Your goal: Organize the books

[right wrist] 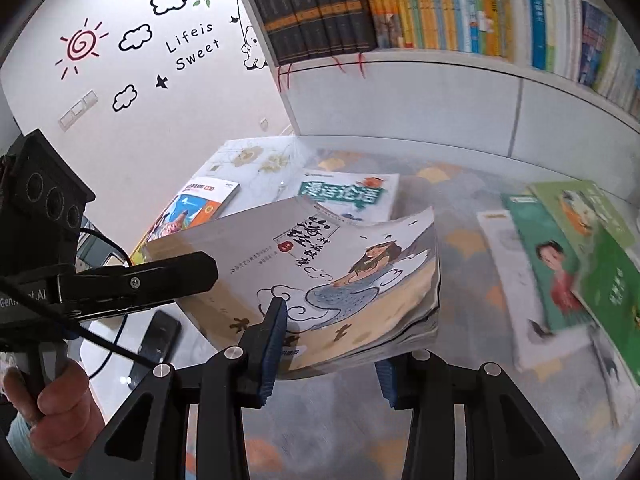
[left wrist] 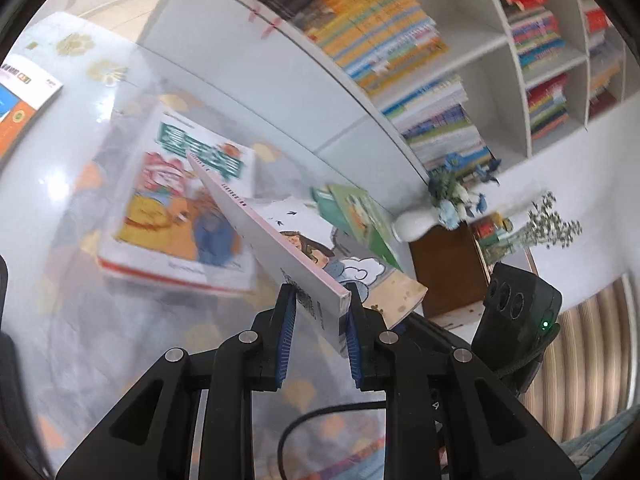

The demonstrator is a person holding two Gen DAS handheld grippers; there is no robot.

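A grey and cream illustrated book (right wrist: 320,272) with a girl and clouds on its cover is lifted above the table. My left gripper (left wrist: 320,320) is shut on its corner; the book (left wrist: 280,240) runs away from the fingers, tilted on edge. The left gripper also shows in the right wrist view (right wrist: 176,276), clamped on the book's left side. My right gripper (right wrist: 328,344) has its left pad (right wrist: 276,320) over the book's near edge, the right pad under it; whether it grips is unclear.
The glass-topped table (right wrist: 460,216) holds a teal-titled comic book (right wrist: 352,194), an orange and blue book (right wrist: 192,208) and green books (right wrist: 580,256). White shelves packed with books (right wrist: 440,4) stand behind. A white vase of blue flowers (left wrist: 448,204) stands by a wooden box.
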